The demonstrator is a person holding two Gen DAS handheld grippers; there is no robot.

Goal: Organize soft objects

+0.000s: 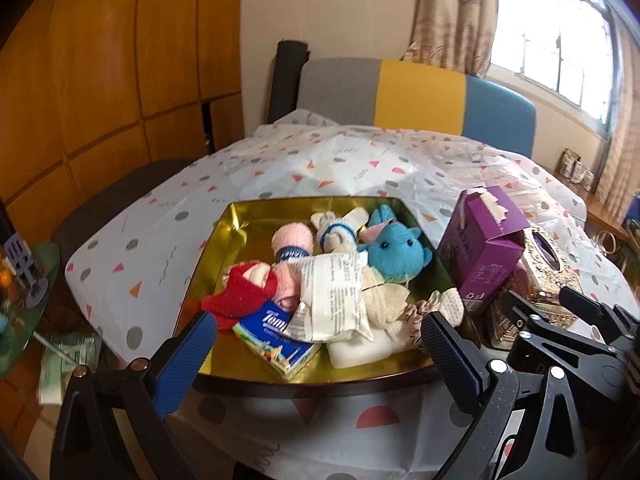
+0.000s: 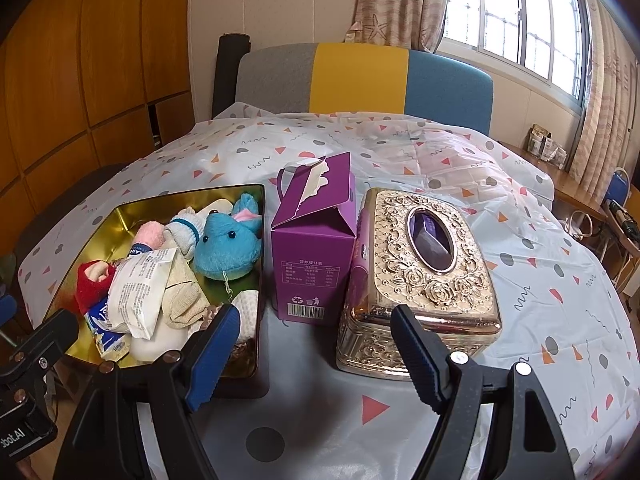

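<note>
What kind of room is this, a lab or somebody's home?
Most likely a room in someone's home. A table under a patterned plastic cloth stands before a tricolour upholstered seat back, with wooden cabinet doors on one wall and a curtained window beyond.

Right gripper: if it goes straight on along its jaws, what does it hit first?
Probably the purple carton, which stands dead ahead between the open jaws of the right gripper. The gold tissue box sits just off its right finger and could be clipped first; depth is hard to judge in this fisheye view.
</note>
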